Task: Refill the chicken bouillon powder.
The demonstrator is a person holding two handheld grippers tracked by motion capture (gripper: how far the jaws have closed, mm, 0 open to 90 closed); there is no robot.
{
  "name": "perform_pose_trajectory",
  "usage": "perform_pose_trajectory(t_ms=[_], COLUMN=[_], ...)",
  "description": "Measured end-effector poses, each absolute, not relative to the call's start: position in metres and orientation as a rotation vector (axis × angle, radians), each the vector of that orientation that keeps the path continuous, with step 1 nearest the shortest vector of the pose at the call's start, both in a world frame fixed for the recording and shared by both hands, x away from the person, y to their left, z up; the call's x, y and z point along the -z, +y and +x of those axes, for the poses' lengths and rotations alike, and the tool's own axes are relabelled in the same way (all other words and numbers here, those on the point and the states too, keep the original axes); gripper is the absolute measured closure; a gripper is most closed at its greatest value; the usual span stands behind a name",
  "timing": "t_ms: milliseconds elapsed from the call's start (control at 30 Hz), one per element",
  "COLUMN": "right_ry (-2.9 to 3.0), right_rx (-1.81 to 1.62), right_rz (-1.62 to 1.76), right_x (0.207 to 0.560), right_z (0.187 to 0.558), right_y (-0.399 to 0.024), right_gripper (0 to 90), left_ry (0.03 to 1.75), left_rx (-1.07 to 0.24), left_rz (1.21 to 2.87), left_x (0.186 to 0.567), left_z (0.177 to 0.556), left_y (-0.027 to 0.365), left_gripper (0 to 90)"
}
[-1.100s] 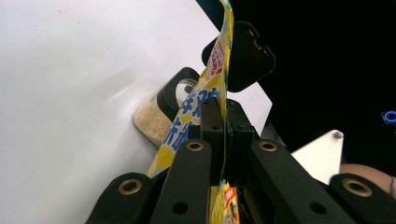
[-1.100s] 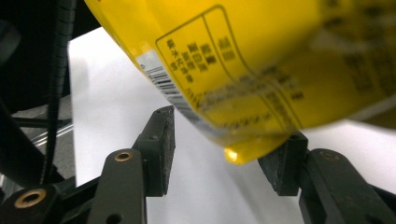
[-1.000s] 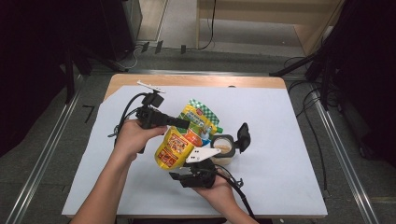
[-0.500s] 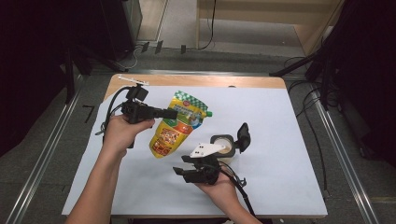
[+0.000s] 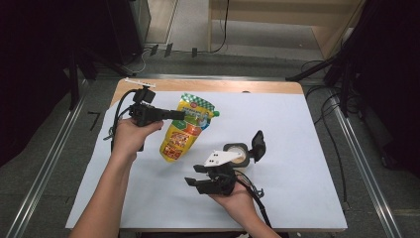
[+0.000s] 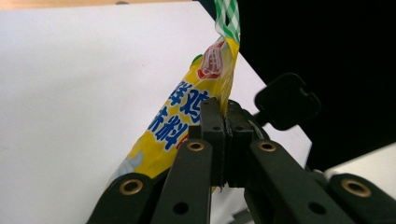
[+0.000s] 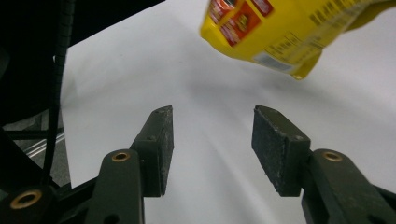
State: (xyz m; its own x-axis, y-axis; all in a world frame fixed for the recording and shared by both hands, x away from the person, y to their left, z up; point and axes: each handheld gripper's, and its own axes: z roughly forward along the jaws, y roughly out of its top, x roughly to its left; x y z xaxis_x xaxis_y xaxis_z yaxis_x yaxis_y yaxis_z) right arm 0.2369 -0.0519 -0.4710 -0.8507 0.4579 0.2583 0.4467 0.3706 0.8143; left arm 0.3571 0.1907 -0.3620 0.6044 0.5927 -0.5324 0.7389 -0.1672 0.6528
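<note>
One yellow pouch [image 5: 185, 130] pinched in left hand-held gripper [image 5: 181, 115], contents unseen

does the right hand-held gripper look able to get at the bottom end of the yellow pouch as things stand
Probably yes: the right hand-held gripper has open, empty jaws, and the yellow pouch, pinched by the left hand-held gripper, hangs just ahead with nothing between.

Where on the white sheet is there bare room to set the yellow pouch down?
The white sheet is bare along its right side, beyond the open-lidded container, and along the near left edge. The middle is crowded: yellow pouch in the left hand-held gripper, right hand-held gripper below.
</note>
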Motion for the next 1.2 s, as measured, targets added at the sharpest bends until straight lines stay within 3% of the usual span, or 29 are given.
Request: perform_pose_trajectory(t_ms=[333, 1200], right_ry=[2.608, 2.604], right_rx=[-1.529, -1.508], right_rz=[0.869, 0.815], right_x=[0.459, 0.457], right_z=[0.233, 0.231], right_y=[-0.069, -0.081], right_gripper=[50.6, 50.5], left_ry=[1.087, 1.039], left_rx=[0.183, 0.137], left_rz=[1.851, 1.888], left_x=[0.373, 0.382], left_z=[0.359, 0.308], left_y=[0.199, 0.239], left_gripper=[90.0, 88.6])
